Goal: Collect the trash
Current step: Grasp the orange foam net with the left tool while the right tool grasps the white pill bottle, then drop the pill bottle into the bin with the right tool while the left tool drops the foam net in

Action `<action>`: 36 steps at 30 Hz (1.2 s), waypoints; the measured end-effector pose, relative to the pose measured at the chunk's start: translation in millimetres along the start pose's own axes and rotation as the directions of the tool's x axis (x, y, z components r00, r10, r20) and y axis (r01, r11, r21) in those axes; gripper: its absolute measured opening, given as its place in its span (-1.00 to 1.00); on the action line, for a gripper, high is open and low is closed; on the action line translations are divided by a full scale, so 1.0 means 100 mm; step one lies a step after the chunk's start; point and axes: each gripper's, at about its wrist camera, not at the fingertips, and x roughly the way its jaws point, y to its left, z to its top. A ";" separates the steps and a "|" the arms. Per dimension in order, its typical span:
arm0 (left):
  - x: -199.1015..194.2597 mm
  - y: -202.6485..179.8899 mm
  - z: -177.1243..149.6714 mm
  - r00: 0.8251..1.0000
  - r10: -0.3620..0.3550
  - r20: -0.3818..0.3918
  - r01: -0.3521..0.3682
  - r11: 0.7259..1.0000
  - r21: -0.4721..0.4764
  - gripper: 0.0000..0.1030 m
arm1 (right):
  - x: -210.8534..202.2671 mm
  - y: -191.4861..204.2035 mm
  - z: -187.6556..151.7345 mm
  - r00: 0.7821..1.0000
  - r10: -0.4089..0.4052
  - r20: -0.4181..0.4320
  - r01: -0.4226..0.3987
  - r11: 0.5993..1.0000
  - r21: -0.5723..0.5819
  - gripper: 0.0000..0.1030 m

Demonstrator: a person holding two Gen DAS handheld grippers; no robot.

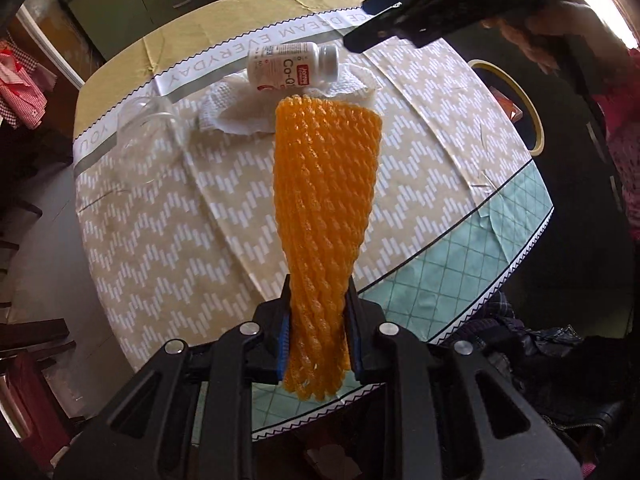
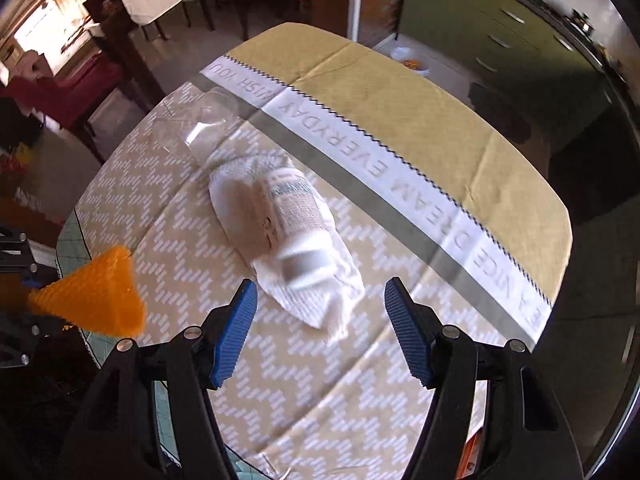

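Round table (image 1: 168, 240) w/ a patterned cloth: beige-and-white zigzag centre, grey band, white strip w/ lettering, mustard outer part toward 12 o'clock, mint grid part (image 1: 460, 264) at 4 o'clock in the left wrist view. Room around it: green cabinets (image 2: 500, 28) at 1 o'clock in the right wrist view, red checked fabric (image 1: 20, 80) at 9 o'clock in the left view, dark chairs and a lit window at 10 o'clock in the right view.

Left gripper (image 1: 318, 320) is clamped on an orange foam net sleeve (image 1: 326, 200), held up off the cloth; sleeve runs toward 12 o'clock and its far end covers part of the paper towel (image 1: 228, 112). White pill bottle (image 1: 290, 66) lies on its side on that towel, near table centre. Clear plastic cup (image 1: 148, 140) lies tipped at 10 o'clock, hard to make out against the cloth. Tape roll (image 1: 516, 100) at 2 o'clock, partly cut by the table edge.

Right gripper (image 2: 318, 320) has its jaws wide apart, nothing between them, above the near end of the bottle and towel; in the right view the bottle is motion-blurred, label unreadable. In the left view it shows blurred at 1 o'clock, w/ the person's arm behind.

Bare cloth lies at 6 to 8 o'clock of the towel in the right view; table edge drops off at 3 o'clock.
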 end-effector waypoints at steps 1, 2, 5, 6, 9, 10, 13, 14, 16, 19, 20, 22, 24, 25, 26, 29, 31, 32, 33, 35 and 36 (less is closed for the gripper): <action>-0.06 -0.02 -0.01 1.000 0.002 0.003 -0.002 1.000 -0.003 -0.58 | 0.07 0.06 0.10 1.000 0.001 -0.016 -0.001 1.000 -0.031 0.28; -0.09 0.00 -0.03 1.000 0.004 0.006 -0.004 1.000 -0.007 -0.58 | 0.14 0.11 0.17 0.999 -0.004 -0.034 0.002 0.998 -0.055 0.28; -0.16 0.11 -0.10 1.000 0.011 0.015 -0.011 1.000 -0.020 -0.57 | 0.34 0.18 0.34 0.996 -0.026 -0.087 0.017 0.995 -0.097 0.28; -0.17 0.14 -0.11 1.000 0.010 0.018 -0.009 1.000 -0.026 -0.57 | 0.40 0.18 0.38 0.994 -0.031 -0.103 0.021 0.995 -0.101 0.28; -0.18 0.21 -0.14 1.000 0.008 0.022 -0.007 0.999 -0.039 -0.57 | 0.56 0.18 0.43 0.989 -0.030 -0.143 0.015 0.995 -0.102 0.23; -0.17 0.22 -0.14 1.000 0.007 0.021 -0.006 0.999 -0.044 -0.57 | 0.60 0.18 0.44 0.988 -0.024 -0.152 0.008 0.995 -0.099 0.20; -0.15 0.25 -0.15 1.000 0.005 0.018 -0.004 0.999 -0.051 -0.57 | 0.68 0.15 0.45 0.988 -0.001 -0.157 -0.010 0.998 -0.063 -0.01; -0.15 0.25 -0.15 1.000 0.005 0.018 -0.004 0.999 -0.054 -0.57 | 0.68 0.15 0.44 0.989 -0.001 -0.150 -0.008 0.998 -0.062 -0.02; -0.15 0.25 -0.14 1.000 0.005 0.018 -0.004 0.999 -0.054 -0.57 | 0.65 0.12 0.42 0.991 0.011 -0.134 -0.016 0.999 -0.032 -0.03; -0.16 0.21 -0.11 1.000 0.009 0.023 -0.008 0.999 -0.044 -0.57 | 0.42 0.04 0.35 0.997 0.044 -0.070 -0.043 0.999 0.013 -0.03; -0.17 0.19 -0.10 1.000 0.010 0.026 -0.009 0.999 -0.038 -0.57 | 0.31 0.01 0.31 0.997 0.058 -0.050 -0.056 0.998 0.030 -0.03; -0.20 0.12 -0.06 0.999 0.009 0.031 -0.008 1.000 -0.021 -0.57 | 0.07 -0.08 0.15 0.998 0.068 -0.007 -0.067 0.995 0.076 -0.03; -0.21 0.02 -0.01 0.999 0.008 0.036 -0.008 1.000 0.003 -0.57 | -0.17 -0.22 -0.10 0.998 0.052 0.028 -0.055 0.990 0.131 -0.03; -0.22 -0.04 0.02 0.999 0.005 0.038 -0.005 1.000 0.018 -0.57 | -0.29 -0.33 -0.28 0.999 0.037 0.038 -0.043 0.984 0.173 -0.03; -0.22 -0.11 0.05 0.999 0.000 0.040 -0.002 0.999 0.035 -0.57 | -0.40 -0.45 -0.49 0.999 0.020 0.042 -0.028 0.976 0.215 -0.03; -0.21 -0.34 0.16 0.999 -0.016 0.046 0.012 0.996 0.091 -0.57 | -0.62 -0.84 -1.23 0.998 -0.051 0.024 0.039 0.931 0.364 -0.03; -0.19 -0.52 0.25 0.999 -0.028 0.046 0.021 0.991 0.132 -0.57 | -0.67 -1.12 -1.78 0.994 -0.105 -0.021 0.103 0.882 0.460 -0.02; -0.18 -0.61 0.31 0.998 -0.033 0.046 0.025 0.988 0.152 -0.57 | -0.67 -1.26 -2.04 0.992 -0.119 -0.045 0.125 0.855 0.503 -0.02; -0.16 -0.70 0.36 0.998 -0.037 0.045 0.029 0.985 0.170 -0.57 | -0.67 -1.40 -2.29 0.989 -0.127 -0.069 0.144 0.825 0.546 -0.02; -0.13 -0.90 0.49 0.999 -0.039 0.037 0.030 0.977 0.213 -0.57 | -0.65 -1.66 -2.74 0.985 -0.138 -0.105 0.173 0.761 0.625 -0.02; -0.11 -1.01 0.56 0.999 -0.039 0.034 0.030 0.973 0.231 -0.57 | -0.63 -1.77 -2.93 0.982 -0.144 -0.119 0.187 0.732 0.655 -0.02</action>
